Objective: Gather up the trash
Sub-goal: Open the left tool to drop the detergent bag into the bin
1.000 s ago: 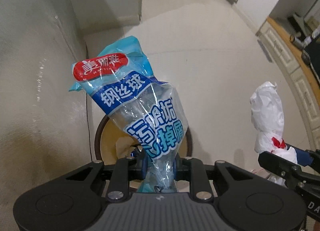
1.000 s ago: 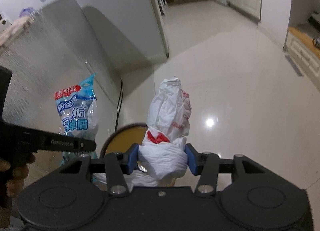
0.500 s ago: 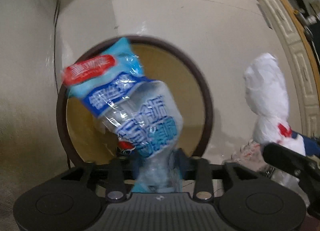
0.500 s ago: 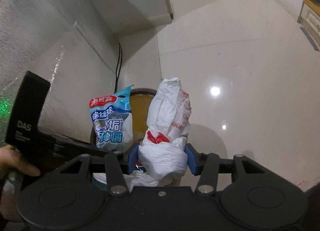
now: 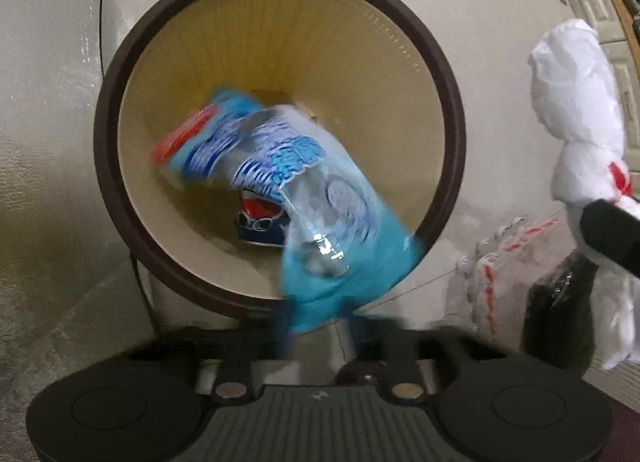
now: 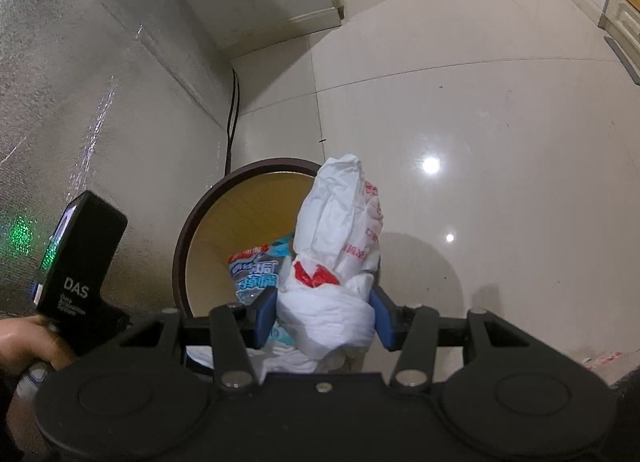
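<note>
Nearest the bin, the left gripper (image 5: 320,334) has just let go. Its jaws opened briefly and have now snapped closed again. They are smeared by motion, and the packet's turquoise tail seems to sit just past the tips rather than pinched between them, though the blur leaves some doubt. A second ago the blue scourer packet (image 5: 280,181) stood upright in that grip, above the near edge of the bin (image 5: 108,121). Now it lies tilted inside the bin, its red-labelled end deepest, over a drinks can (image 5: 260,217) on the bottom (one piece of trash looks delivered).

Just right of the bin, the right gripper (image 6: 324,318) is clamped on the knotted white plastic bag (image 6: 336,254) as before. The hold has come lower and hangs over the bin's right rim, so that bag looks next to drop.

On the floor right of the bin lie a clear red-striped wrapper (image 5: 488,262) and a dark packet (image 5: 556,314), not yet collected. Beyond the bin, a black cable (image 6: 232,109) runs up along the wall.
</note>
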{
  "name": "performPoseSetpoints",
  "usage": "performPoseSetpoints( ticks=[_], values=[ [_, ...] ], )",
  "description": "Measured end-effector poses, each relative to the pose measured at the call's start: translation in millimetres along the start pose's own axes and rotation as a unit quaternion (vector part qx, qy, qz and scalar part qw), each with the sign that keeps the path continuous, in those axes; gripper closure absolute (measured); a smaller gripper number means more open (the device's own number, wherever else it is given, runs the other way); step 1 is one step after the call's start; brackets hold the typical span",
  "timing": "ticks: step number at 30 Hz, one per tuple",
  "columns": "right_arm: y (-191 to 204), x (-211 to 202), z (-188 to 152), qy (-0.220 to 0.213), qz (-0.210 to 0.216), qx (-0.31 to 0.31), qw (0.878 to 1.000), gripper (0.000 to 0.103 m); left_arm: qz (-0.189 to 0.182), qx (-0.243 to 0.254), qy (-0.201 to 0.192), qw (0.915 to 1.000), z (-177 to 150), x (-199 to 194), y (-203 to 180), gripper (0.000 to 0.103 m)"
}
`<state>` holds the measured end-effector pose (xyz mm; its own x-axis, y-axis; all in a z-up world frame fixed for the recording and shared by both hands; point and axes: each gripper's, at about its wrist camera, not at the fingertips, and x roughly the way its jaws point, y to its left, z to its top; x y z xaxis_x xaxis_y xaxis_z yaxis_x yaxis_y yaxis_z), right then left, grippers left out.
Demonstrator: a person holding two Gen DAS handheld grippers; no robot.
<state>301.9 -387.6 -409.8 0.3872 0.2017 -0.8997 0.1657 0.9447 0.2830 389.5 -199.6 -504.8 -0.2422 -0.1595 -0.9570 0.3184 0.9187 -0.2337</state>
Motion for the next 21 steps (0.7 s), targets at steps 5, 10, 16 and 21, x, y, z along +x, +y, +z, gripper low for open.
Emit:
performPoseSetpoints(
  ticks=[5,10,16,21],
  values=[
    [3,5,1,0.0,-0.004,0.006,1.0,0.052,0.011,0.008,-0.076,0.997,7,-23,-6,0.098],
    [8,15,5,0.005,0.001,0.004,1.0,0.052,0.053,-0.03,-0.14,0.9883,10,-34,2,0.098],
    [18,25,10,0.009,0.014,-0.016,1.0,0.052,0.08,-0.068,-0.163,0.9811,11,-41,11,0.096],
    [36,39,25,0.01,0.035,-0.038,0.999,0.05,0.089,-0.081,-0.16,0.9798,3,-44,12,0.081]
  ],
)
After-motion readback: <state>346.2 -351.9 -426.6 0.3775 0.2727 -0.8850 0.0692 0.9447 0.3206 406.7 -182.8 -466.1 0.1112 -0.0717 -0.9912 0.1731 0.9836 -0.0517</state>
